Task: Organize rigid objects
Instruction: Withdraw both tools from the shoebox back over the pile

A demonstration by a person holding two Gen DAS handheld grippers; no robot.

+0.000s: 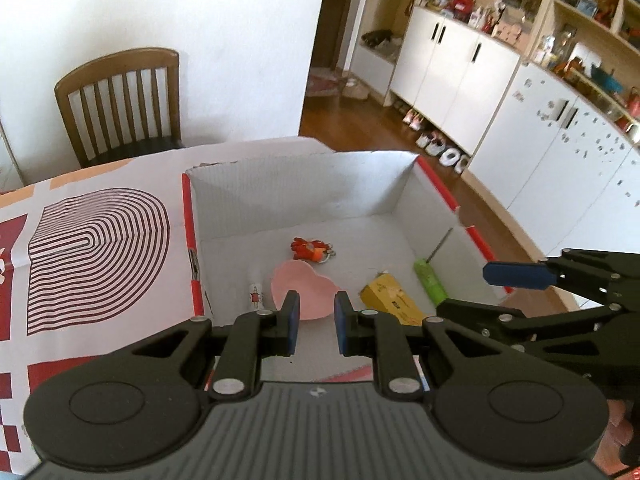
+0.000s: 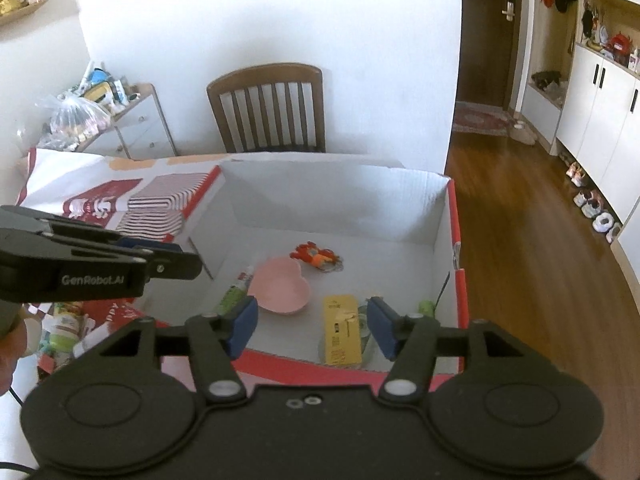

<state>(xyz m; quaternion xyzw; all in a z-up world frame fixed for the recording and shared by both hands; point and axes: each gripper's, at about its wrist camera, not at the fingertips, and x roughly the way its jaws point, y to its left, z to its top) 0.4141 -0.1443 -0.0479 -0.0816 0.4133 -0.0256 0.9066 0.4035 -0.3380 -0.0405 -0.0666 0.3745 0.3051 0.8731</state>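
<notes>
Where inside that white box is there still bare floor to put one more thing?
In the box, bare floor runs along the far wall, behind the red toy, and at the right between the yellow pack and the green screwdriver. It is crowded around the pink heart dish.

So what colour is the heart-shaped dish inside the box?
Pale pink. The heart-shaped dish shows best in the right wrist view, lying on the box floor.

One box (image 2: 440, 216), one pink heart dish (image 2: 280, 288), one yellow pack (image 2: 340, 328), one keychain (image 2: 316, 258)
</notes>
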